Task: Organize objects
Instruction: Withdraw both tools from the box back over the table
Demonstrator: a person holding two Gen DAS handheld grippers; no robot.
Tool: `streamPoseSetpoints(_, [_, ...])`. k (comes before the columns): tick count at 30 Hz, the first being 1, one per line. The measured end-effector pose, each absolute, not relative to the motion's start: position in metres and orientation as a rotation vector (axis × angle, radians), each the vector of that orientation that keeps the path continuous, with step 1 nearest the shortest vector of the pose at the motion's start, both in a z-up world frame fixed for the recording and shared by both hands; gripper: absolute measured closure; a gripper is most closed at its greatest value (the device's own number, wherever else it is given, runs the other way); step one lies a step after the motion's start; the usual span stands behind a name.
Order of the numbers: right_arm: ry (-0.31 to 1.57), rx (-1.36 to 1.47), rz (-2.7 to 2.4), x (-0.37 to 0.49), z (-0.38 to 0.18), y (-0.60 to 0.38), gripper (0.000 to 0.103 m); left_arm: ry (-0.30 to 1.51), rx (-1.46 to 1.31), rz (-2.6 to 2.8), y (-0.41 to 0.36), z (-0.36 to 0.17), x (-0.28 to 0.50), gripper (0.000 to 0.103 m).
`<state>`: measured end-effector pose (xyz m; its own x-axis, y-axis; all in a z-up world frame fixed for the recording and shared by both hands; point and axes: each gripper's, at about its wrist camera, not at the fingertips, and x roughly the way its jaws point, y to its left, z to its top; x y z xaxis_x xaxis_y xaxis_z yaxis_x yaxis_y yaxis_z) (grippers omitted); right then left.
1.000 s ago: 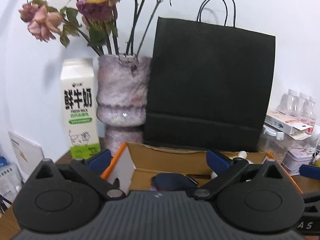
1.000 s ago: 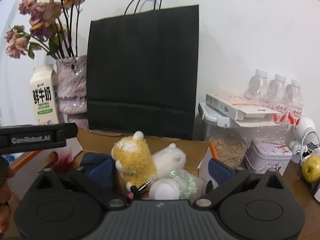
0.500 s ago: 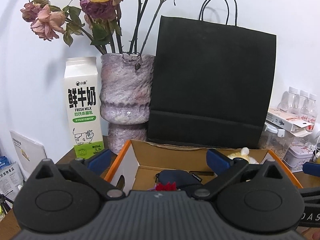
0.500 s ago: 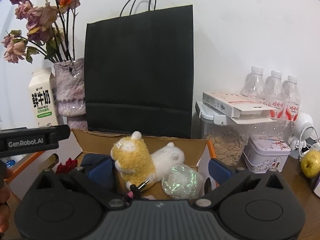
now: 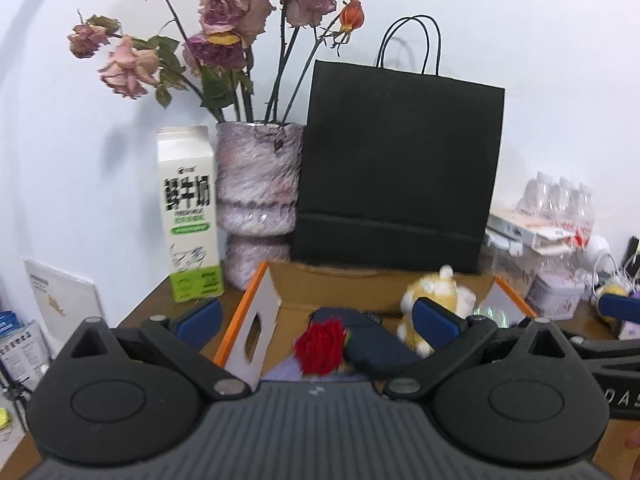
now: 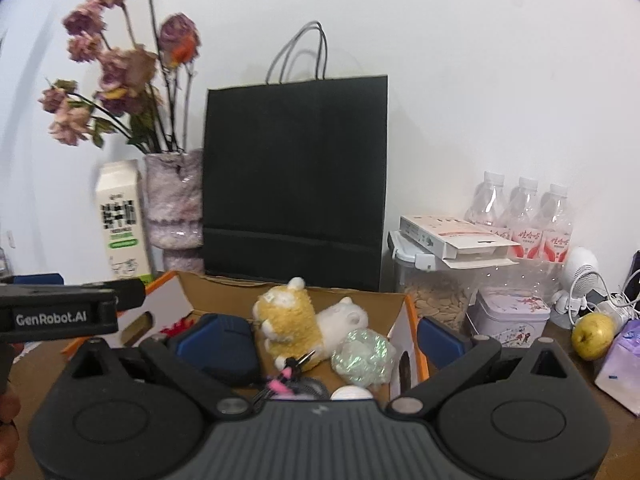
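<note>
While both grippers rise and draw back from the cardboard box point(image 5: 276, 304), more of its contents come into sight than a second ago: the red fabric flower point(image 5: 322, 346), only a sliver at the lower edge of the left wrist view then, now shows whole beside the dark blue pouch point(image 5: 372, 340). The left gripper point(image 5: 318, 318) has its blue-padded fingers spread wide with nothing between them, and the right gripper point(image 6: 318, 332) is likewise spread and empty.

From the right wrist view the box holds the yellow plush toy point(image 6: 290, 320) leaning against a white plush toy point(image 6: 346, 320), an iridescent wrapped ball point(image 6: 366, 356) just beside them, and a pink-and-black cord point(image 6: 288, 376) at the near edge. All lie inside the box walls, none in contact with a finger.

My reading is that a placement into the box is finished and the hands are clearing out; nothing dragged along with them. The yellow apple point(image 6: 592, 334) and the lilac carton point(image 6: 620, 364) on the table to the right look like possible next picks, though that is a guess.
</note>
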<state>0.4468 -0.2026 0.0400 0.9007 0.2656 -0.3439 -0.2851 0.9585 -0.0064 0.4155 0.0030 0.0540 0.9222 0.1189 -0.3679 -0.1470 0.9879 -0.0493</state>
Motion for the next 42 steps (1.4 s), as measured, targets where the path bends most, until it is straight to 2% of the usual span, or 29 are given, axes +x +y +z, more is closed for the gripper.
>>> streamPoseSetpoints(13, [0.403,-0.047,0.329,0.346,0.047,-0.209,0.000,0.434,-0.083,0.093,0.005,0.060,0.306,0.000])
streamPoseSetpoints(26, [0.441,-0.049,0.345,0.253,0.036,-0.216,0.000,0.511,-0.063,0.111,0.009,0.043,0.212,0.000])
streamPoseSetpoints(42, [0.449,-0.024,0.330,0.196,0.026,-0.236,0.000,0.532,-0.042,0.100,-0.004,0.034,0.157,0.000])
